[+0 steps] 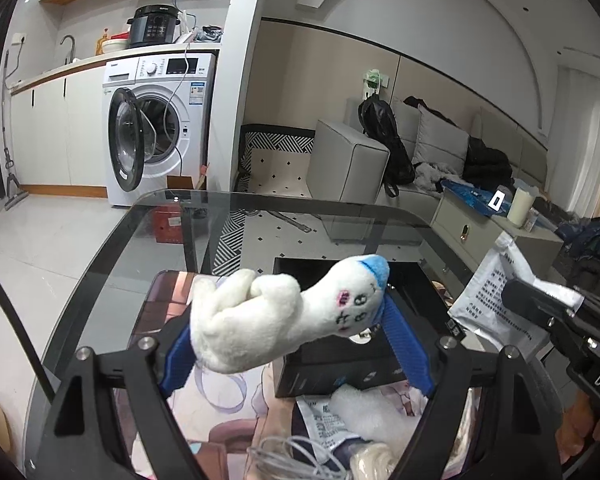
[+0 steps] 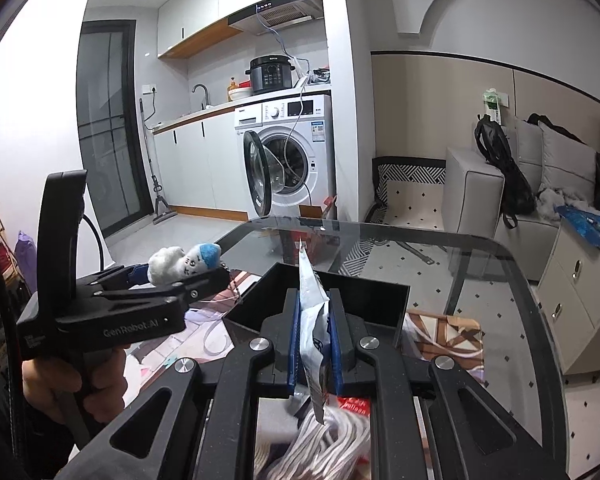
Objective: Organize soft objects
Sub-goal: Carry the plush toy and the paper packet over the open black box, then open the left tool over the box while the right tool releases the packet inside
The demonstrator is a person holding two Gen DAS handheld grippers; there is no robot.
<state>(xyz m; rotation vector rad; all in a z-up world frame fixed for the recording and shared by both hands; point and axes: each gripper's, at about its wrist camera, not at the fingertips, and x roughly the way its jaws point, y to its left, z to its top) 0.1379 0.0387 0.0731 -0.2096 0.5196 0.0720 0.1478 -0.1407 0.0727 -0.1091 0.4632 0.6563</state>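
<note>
- Above the glass table [image 1: 100, 264], one left gripper [image 1: 284, 344] clamps one white plush toy [image 1: 276, 320] with a blue cap between its blue pads.
- One right gripper [image 2: 315, 344] is clenched on one white printed pouch [image 2: 312, 304], held upright.
- One open black box [image 2: 340, 296] sits on the table just beyond both.
- One hand [image 2: 60, 384] grips the left tool's handle.

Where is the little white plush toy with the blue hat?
The plush toy is clamped in the left gripper, held up over the glass table, just left of the black box in the right wrist view.
</note>
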